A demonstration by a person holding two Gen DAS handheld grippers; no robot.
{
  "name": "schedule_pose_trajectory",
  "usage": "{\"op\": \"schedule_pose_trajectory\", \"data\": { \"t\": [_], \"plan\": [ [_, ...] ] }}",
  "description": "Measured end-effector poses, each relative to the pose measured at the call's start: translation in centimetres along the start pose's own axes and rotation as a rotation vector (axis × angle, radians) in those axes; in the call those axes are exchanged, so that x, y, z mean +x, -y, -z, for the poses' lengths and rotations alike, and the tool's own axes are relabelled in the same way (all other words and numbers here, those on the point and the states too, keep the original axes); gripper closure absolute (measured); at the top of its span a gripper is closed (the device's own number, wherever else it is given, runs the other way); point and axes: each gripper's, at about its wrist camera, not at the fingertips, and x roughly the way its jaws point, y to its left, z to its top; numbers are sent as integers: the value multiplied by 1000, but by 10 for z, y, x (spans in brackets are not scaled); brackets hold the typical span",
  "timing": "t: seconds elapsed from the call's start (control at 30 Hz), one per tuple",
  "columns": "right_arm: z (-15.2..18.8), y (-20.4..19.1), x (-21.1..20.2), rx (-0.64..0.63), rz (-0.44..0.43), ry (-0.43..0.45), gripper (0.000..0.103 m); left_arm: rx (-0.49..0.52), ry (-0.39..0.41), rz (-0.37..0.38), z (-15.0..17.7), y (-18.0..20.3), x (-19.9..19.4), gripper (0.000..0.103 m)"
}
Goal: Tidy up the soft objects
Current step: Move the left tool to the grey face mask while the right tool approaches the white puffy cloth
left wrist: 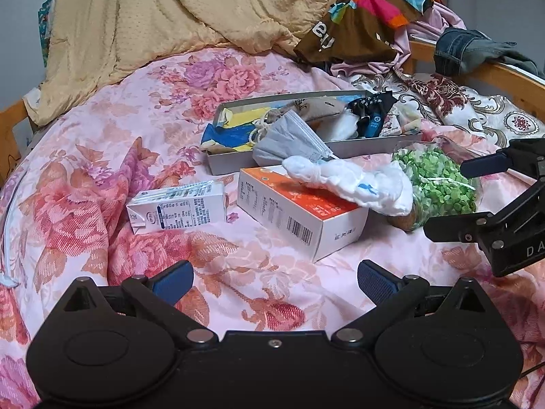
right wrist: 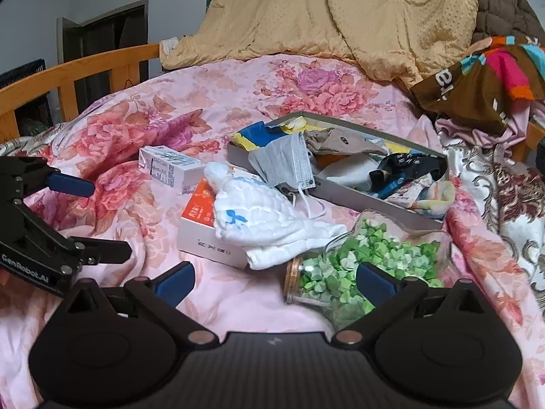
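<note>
A white cloth [left wrist: 354,184] [right wrist: 259,218] with a blue mark lies across an orange and white box [left wrist: 299,214] [right wrist: 201,235]. A grey face mask [left wrist: 289,139] [right wrist: 282,163] hangs over the near wall of a long grey tray [left wrist: 238,163] [right wrist: 357,201]. Inside the tray are a beige sock [left wrist: 316,107] [right wrist: 337,139], a black and blue pouch [left wrist: 371,112] [right wrist: 402,170] and a yellow-blue cloth [left wrist: 235,133]. My left gripper [left wrist: 274,281] [right wrist: 107,216] is open over the bedspread, in front of the box. My right gripper [right wrist: 275,283] [left wrist: 449,199] is open, close to a jar of green paper stars [right wrist: 357,266] [left wrist: 439,184].
A small milk carton [left wrist: 180,208] [right wrist: 170,167] lies left of the box. A yellow quilt [left wrist: 177,10] and a pile of clothes [left wrist: 368,20] fill the back of the bed. A wooden rail [right wrist: 78,68] [left wrist: 494,75] runs along the edges, with jeans [left wrist: 470,51] draped over it.
</note>
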Motion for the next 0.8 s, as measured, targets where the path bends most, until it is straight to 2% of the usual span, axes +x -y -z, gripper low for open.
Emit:
{"op": "schedule_pose_trajectory", "data": {
  "t": [0.2,0.5,0.8],
  "plan": [
    [-2,8,9,69,-40,-15,0,33,-4,2,-9,2,8,1],
    [-5,23,16,139,-36,3,0,95,-24,-15,-22,0,20,1],
    [-9,41,16,262,-70,55,0,43,9,-45,-42,-13,31,1]
  ]
}}
